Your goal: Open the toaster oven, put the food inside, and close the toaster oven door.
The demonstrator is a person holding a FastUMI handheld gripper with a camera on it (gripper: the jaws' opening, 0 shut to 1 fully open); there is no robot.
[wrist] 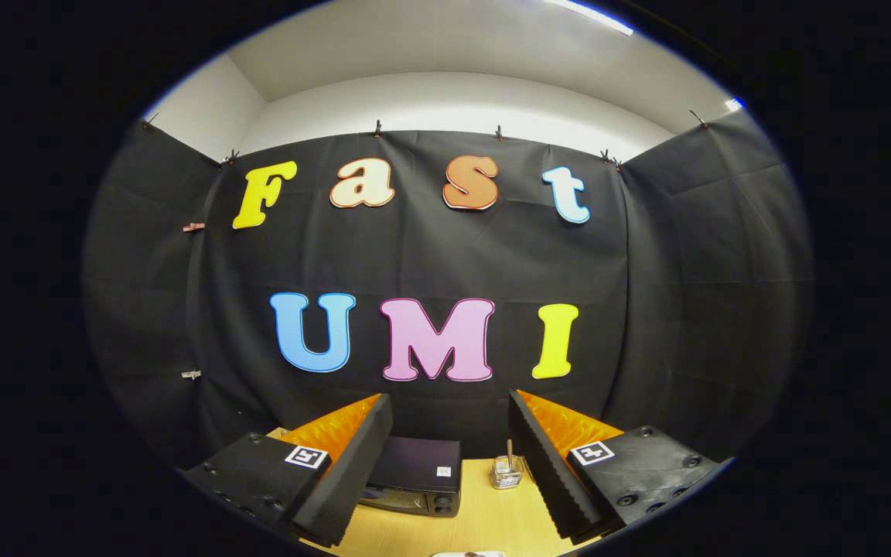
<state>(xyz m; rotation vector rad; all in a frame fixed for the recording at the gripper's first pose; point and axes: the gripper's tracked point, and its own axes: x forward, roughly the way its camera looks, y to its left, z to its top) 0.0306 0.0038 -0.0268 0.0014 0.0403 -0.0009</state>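
The gripper (451, 464) is held high above the light wooden bench (484, 518), its two fingers spread wide with nothing between them. Ahead of the fingers and below them, the black box-shaped toaster oven (413, 483) sits near the bench's far edge, close to the left finger, its door shut and its dark knobs facing this way. Just beside it, towards the right finger, a small clear glass holder with a stick standing in it (506, 469) rests on the bench near the same far edge. At the bench's near edge, a sliver of a white plate (467, 554) shows; what lies on it cannot be told.
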